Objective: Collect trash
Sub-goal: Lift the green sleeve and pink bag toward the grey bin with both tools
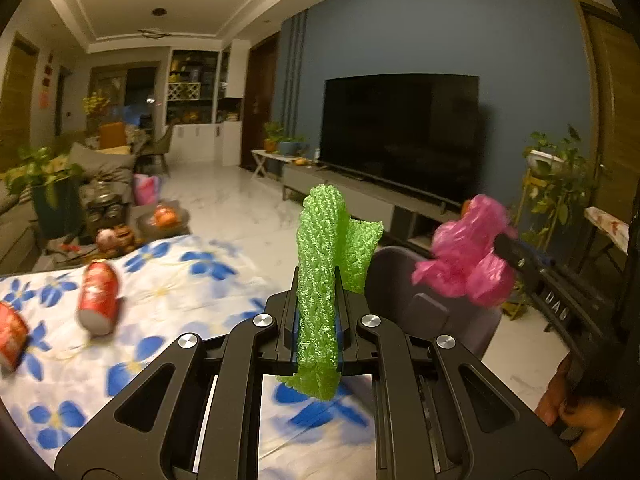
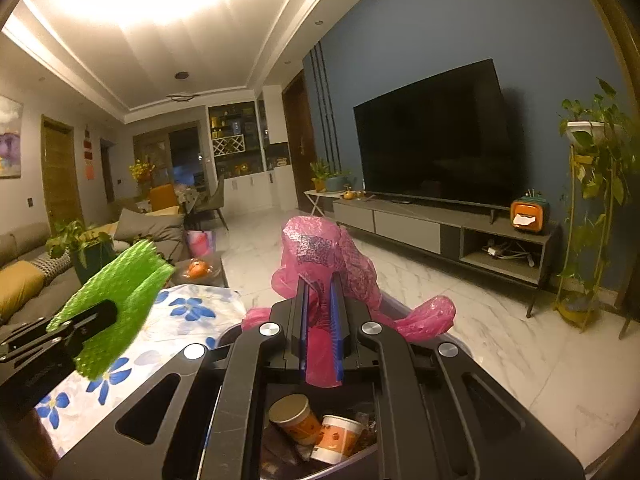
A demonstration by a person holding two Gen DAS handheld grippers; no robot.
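In the left wrist view, the left gripper had its two black fingers clamped on a strip of bright green foam netting, a soft, knobbly mesh sleeve that stood upright between the pads, folded over at the top and hanging out below them. Under it lay a white tablecloth printed with blue flowers, with two red drink cans lying on their sides at the left, blurred. To the right, the tip of the right gripper pinched a crumpled pink plastic bag, thin and glossy, held above the rim of a dark grey round bin; a hand showed at the lower right edge. In the right wrist view, the right gripper was closed on the same pink plastic bag, whose wrinkled film bulged above the fingers, spilled out to both sides and trailed down between the blue-lined pads. Directly below, inside the bin, lay two paper cups with orange prints among dark litter. At the left, the left gripper held the green netting over the flowered cloth, just beside the bin.
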